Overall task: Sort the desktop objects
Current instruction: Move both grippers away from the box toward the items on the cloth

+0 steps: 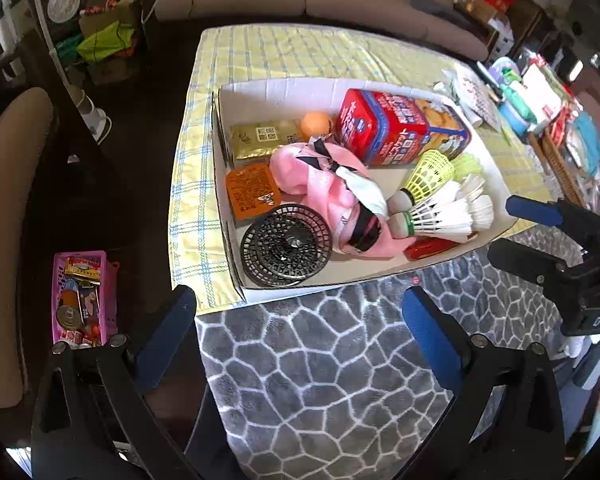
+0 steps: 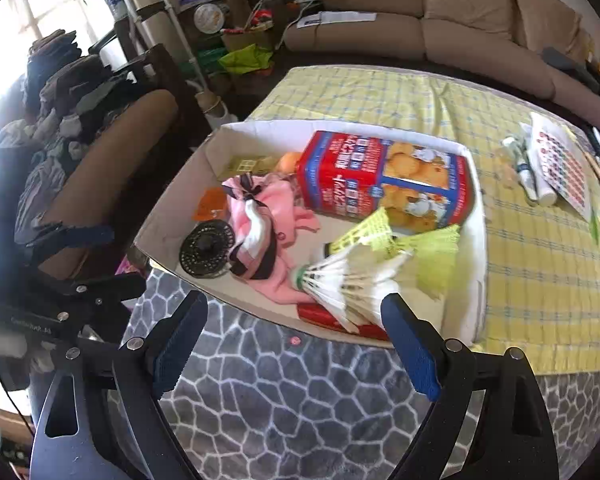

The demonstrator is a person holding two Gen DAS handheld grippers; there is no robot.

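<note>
Shallow white cardboard tray (image 1: pixel 236 92) on your yellow checked tablecloth (image 1: pixel 284 52) — white feather shuttlecocks (image 2: pixel 352 280) nearest; left gripper (image 1: pixel 300 308) and right gripper (image 2: pixel 296 320) both released, empty — descend squarely, pinch the cork.

You can read only very little here. On the black body of the right gripper (image 1: pixel 536 236), at 3 o'clock in the left wrist view, white letters say "DAS". The red and blue biscuit tin (image 1: pixel 396 128) in the white tray (image 1: pixel 340 276) carries large white characters of East Asian script, but you cannot make them out. The gold packet (image 1: pixel 260 140) at its 9 o'clock shows two square codes, and the orange packet (image 1: pixel 252 192) has small print, too fine to read.
</note>
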